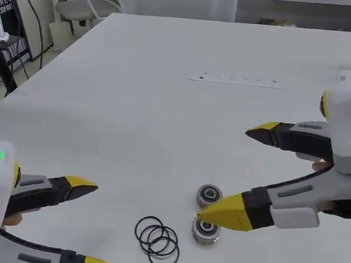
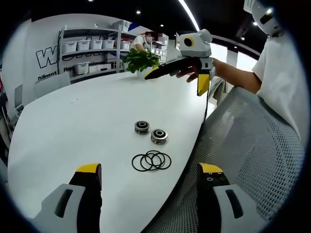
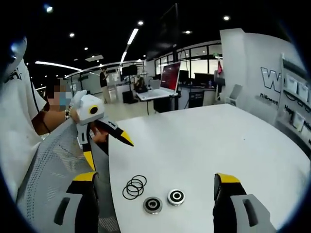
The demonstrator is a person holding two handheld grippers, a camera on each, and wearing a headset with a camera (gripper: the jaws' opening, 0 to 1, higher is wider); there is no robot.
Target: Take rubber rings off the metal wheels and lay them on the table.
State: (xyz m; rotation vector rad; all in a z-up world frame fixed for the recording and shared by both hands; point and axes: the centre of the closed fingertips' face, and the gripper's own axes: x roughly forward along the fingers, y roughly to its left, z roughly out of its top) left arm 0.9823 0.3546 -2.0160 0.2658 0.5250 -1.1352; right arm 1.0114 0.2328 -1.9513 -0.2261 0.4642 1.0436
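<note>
Two small metal wheels (image 1: 208,195) (image 1: 205,229) lie side by side near the table's front edge. Left of them, several thin black rubber rings (image 1: 157,240) lie overlapping flat on the table. My right gripper (image 1: 236,174) hovers just right of the wheels, open wide and holding nothing; its lower fingertip (image 1: 217,212) hangs between the two wheels. My left gripper (image 1: 102,230) is open and holding nothing at the lower left, beside the rings. The left gripper view has the wheels (image 2: 142,127) (image 2: 159,136), rings (image 2: 151,160) and right gripper (image 2: 174,83). The right gripper view has the wheels (image 3: 152,205) (image 3: 176,196), rings (image 3: 134,187) and left gripper (image 3: 111,154).
The white table (image 1: 165,106) stretches wide and bare behind the wheels. A thin white strip (image 1: 238,80) lies flat farther back. A mesh chair back (image 2: 243,145) stands close to the table's near edge, beside the person.
</note>
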